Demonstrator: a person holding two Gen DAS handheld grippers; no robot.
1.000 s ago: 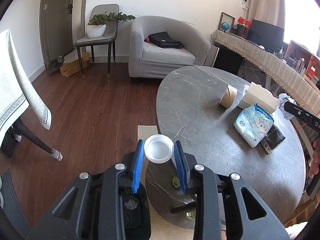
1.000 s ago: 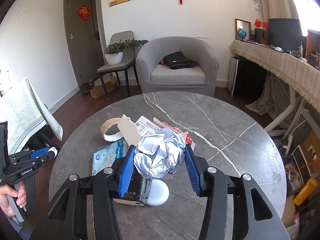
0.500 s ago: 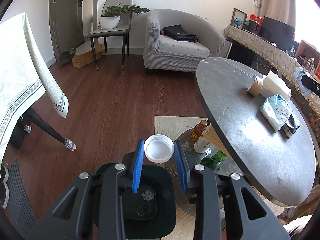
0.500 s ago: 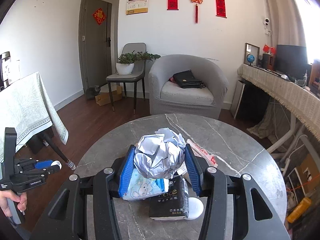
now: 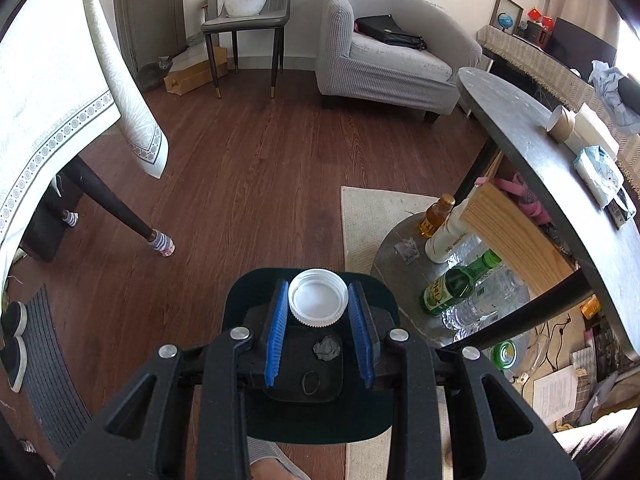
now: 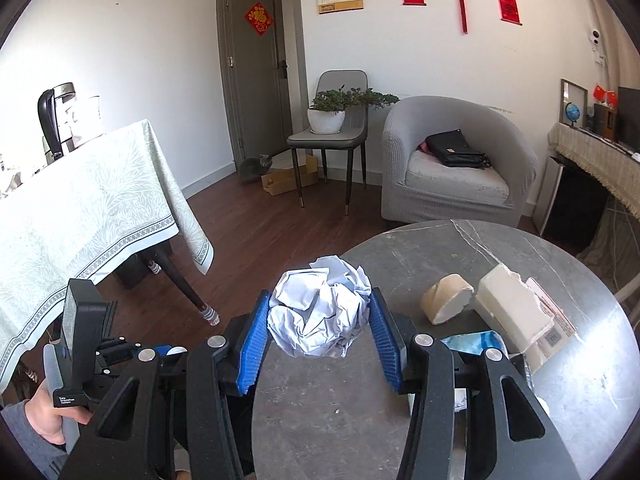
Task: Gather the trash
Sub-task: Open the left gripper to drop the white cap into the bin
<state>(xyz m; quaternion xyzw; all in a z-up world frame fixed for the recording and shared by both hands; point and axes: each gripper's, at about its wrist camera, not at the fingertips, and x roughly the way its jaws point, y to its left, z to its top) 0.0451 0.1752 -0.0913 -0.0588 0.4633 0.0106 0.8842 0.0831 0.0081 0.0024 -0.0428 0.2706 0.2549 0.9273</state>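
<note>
Between the left jaws (image 5: 318, 306), clenched on a white lid (image 5: 318, 298), now squarely over the dark bin (image 5: 240, 300) on the floor, no longer above the desk (image 5: 560, 184): ready to drop. Between the right jaws (image 6: 318, 326), gripping a crumpled paper ball (image 6: 320, 316), swung from mid-desk toward the edge, binward next.

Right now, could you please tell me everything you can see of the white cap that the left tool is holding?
The white cap is a round plastic screw lid with a ribbed outer wall and a raised rim, its hollow side facing the camera. It looks clean and undamaged. The left tool clamps it by the rim between its blue pads, near their tips. Nothing else touches it. It hangs above the open dark bin on the floor.
</note>
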